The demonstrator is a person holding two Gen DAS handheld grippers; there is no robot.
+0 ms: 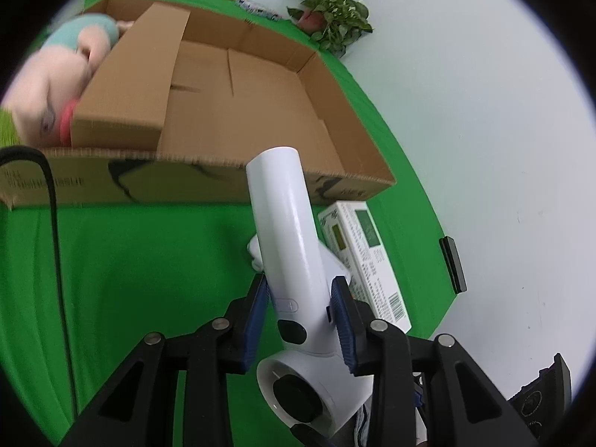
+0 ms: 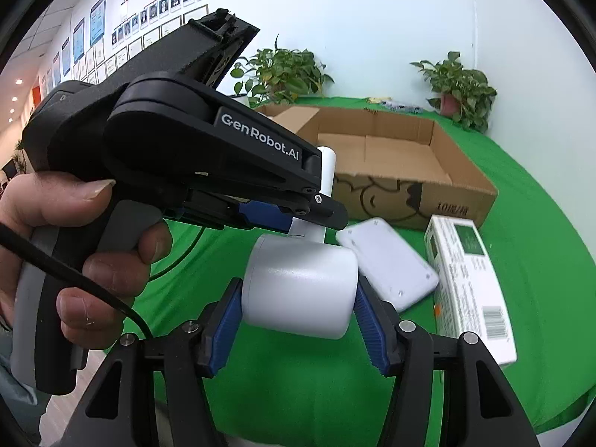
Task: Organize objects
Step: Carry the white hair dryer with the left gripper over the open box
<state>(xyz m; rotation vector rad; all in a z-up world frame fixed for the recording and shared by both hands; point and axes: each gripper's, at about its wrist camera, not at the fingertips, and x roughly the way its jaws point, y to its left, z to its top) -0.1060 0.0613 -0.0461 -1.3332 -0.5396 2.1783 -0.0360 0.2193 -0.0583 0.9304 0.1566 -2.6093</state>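
Table w/ green cloth (image 2: 521,223) carried everything. Open cardboard box (image 2: 391,171) sat mid-table, toward back. White flat device (image 2: 391,264) lay just in front of box; printed carton (image 2: 469,290) beside it, near right edge. Two potted plants (image 2: 462,89) stood at far edge. Black cable (image 1: 56,242) ran across cloth on left.

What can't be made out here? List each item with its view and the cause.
- Plush toy behind the cardboard box, left wrist view: blurred, partly hidden by a box flap.
- Hair dryer handle, right wrist view: mostly covered by the left tool.
- Printed text on the white carton, both views: too small to read.
- Flat white device: only its plain underside shows.
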